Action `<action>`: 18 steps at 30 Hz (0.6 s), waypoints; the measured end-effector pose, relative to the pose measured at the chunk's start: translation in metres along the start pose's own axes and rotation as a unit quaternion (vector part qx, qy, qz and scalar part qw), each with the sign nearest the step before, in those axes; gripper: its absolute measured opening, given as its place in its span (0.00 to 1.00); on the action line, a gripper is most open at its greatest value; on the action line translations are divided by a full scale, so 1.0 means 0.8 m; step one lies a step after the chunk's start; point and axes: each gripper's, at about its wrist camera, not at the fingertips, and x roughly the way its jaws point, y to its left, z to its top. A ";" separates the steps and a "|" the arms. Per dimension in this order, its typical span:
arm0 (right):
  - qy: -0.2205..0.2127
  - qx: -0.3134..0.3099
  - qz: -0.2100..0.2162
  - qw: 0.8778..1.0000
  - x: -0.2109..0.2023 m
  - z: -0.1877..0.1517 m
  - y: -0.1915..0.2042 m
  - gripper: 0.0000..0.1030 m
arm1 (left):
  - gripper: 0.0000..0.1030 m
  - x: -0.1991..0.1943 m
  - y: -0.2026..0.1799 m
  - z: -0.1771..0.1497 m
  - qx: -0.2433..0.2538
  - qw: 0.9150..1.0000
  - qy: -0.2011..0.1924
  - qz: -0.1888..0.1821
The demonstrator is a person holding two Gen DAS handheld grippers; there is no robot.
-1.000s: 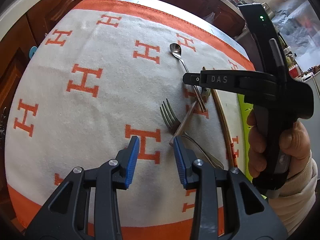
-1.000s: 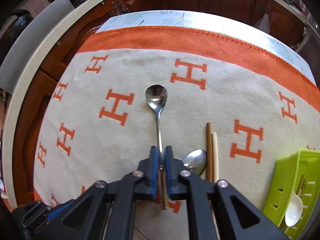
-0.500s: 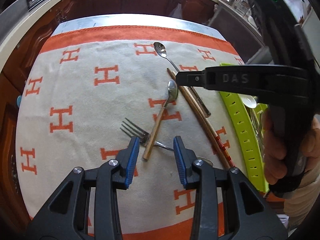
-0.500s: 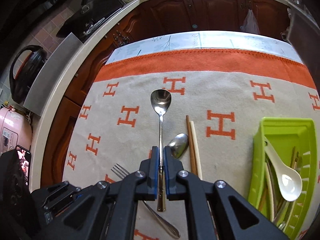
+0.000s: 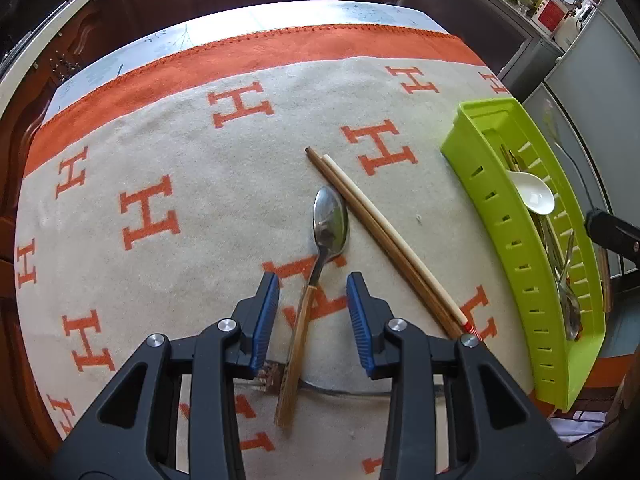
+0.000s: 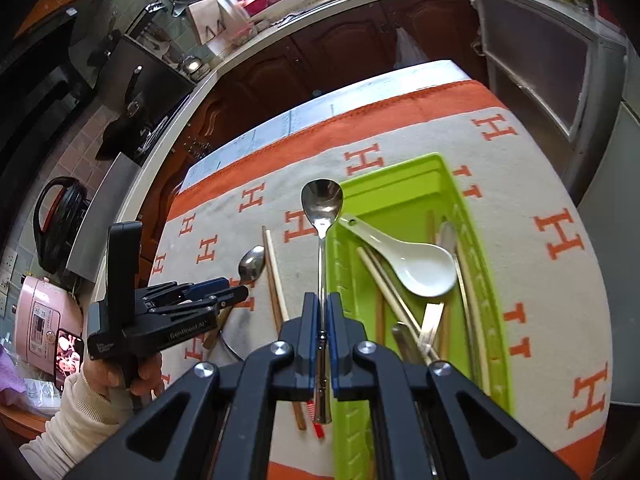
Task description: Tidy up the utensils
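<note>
Spoon (image 6: 321,216) clamped in right gripper (image 6: 321,316) above green tray (image 6: 404,184)

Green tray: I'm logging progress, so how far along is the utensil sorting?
Partly done. The green tray already holds a white spoon and several utensils. The right gripper carries a metal spoon over its edge. A wooden-handled spoon, chopsticks and a fork remain on the cloth.
</note>
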 end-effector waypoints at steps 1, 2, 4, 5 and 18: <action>-0.005 0.005 -0.004 1.000 -0.005 -0.002 -0.008 0.04 | 0.31 0.004 -0.001 0.005 0.000 1.000 -0.001 0.000; -0.008 0.011 -0.008 1.000 -0.010 -0.005 -0.016 0.04 | 0.31 0.007 -0.003 0.008 0.000 1.000 -0.001 0.000; -0.009 0.020 -0.014 1.000 -0.015 -0.009 -0.031 0.04 | 0.31 0.013 -0.007 0.013 0.002 1.000 0.000 0.002; -0.009 0.024 -0.019 1.000 -0.017 -0.012 -0.038 0.04 | 0.31 0.014 -0.009 0.015 0.004 1.000 -0.004 0.008; 0.020 0.039 -0.026 0.999 -0.006 -0.034 -0.064 0.05 | 0.11 0.018 -0.031 0.017 0.018 0.999 -0.033 0.030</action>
